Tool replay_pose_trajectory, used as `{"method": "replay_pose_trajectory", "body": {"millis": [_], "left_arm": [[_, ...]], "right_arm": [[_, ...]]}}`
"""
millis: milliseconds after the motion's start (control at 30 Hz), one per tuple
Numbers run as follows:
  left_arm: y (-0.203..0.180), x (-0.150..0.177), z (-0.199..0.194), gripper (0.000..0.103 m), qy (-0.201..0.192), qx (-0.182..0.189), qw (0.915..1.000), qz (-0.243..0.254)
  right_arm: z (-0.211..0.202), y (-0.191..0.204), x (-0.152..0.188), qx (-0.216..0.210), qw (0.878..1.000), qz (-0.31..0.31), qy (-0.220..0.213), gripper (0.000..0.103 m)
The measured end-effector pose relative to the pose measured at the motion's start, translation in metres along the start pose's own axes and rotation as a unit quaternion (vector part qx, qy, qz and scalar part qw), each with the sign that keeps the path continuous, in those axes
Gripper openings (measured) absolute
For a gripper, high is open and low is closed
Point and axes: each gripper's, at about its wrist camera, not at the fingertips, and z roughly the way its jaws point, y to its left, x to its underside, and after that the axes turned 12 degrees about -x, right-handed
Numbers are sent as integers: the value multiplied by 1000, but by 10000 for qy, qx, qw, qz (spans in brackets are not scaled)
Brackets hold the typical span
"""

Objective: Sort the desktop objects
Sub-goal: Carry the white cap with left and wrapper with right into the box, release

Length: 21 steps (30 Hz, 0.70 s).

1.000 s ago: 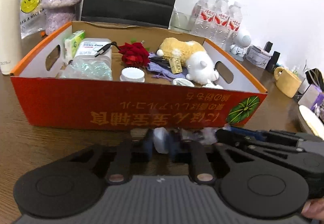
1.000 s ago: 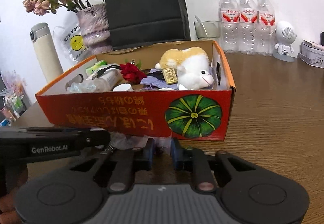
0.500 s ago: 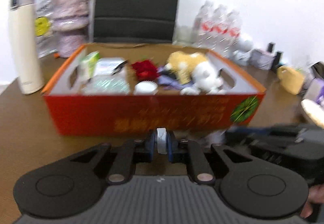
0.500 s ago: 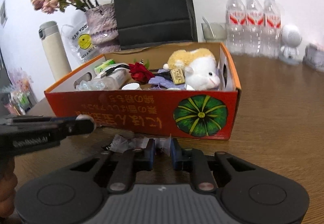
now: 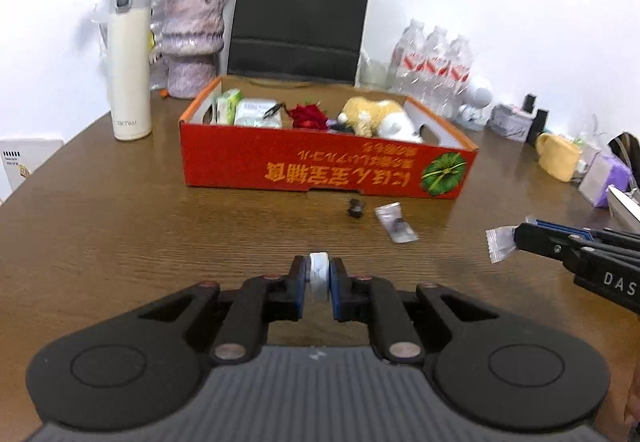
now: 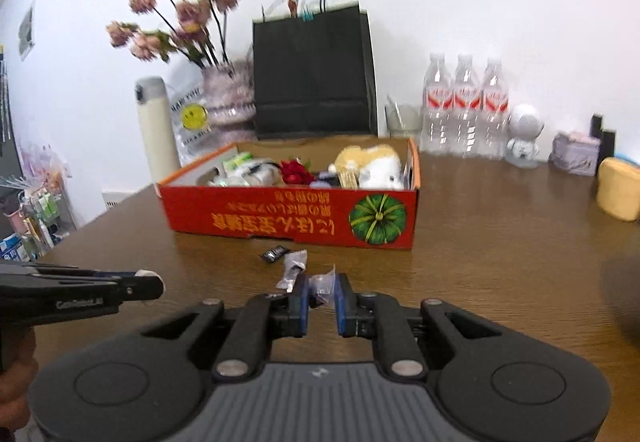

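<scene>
One brown wooden table (image 5: 120, 226) carries one red cardboard box (image 5: 320, 166) holding a plush toy (image 5: 376, 118) and a red rose (image 5: 308, 116). Behind stand one black paper bag (image 5: 300, 14), one vase (image 5: 192, 42), one cream flask (image 5: 130, 62) and three water bottles (image 5: 434, 66). Two small packets (image 5: 396, 222) lie loose before the box. The left gripper (image 5: 319, 278) pinches a white round piece (image 5: 319, 274); the right gripper (image 6: 322, 292) clamps a clear wrapped sachet (image 6: 322, 284). Both tilt slightly downward above the table.

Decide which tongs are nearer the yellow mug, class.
Right. The right tongs, shut on a packet, sit in front of the mug, to its left; the left tongs, shut on a white piece, are farther left.
</scene>
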Motion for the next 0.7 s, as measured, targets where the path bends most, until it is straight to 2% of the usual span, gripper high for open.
{"method": "replay_pose_trajectory", "body": {"millis": [233, 400, 533, 700], "left_arm": [[-5, 21, -62, 13, -353, 68, 9993, 62], [1, 38, -96, 13, -552, -131, 9984, 0], [5, 35, -104, 13, -557, -84, 9984, -19], [4, 2, -89, 13, -626, 133, 9979, -15]], "right_arm": [[-51, 33, 13, 29, 9995, -184, -237, 12], [-75, 49, 24, -88, 9985, -284, -458, 12], [-83, 56, 24, -165, 9974, -373, -594, 12], [-63, 45, -1, -218, 9974, -333, -599, 12]]}}
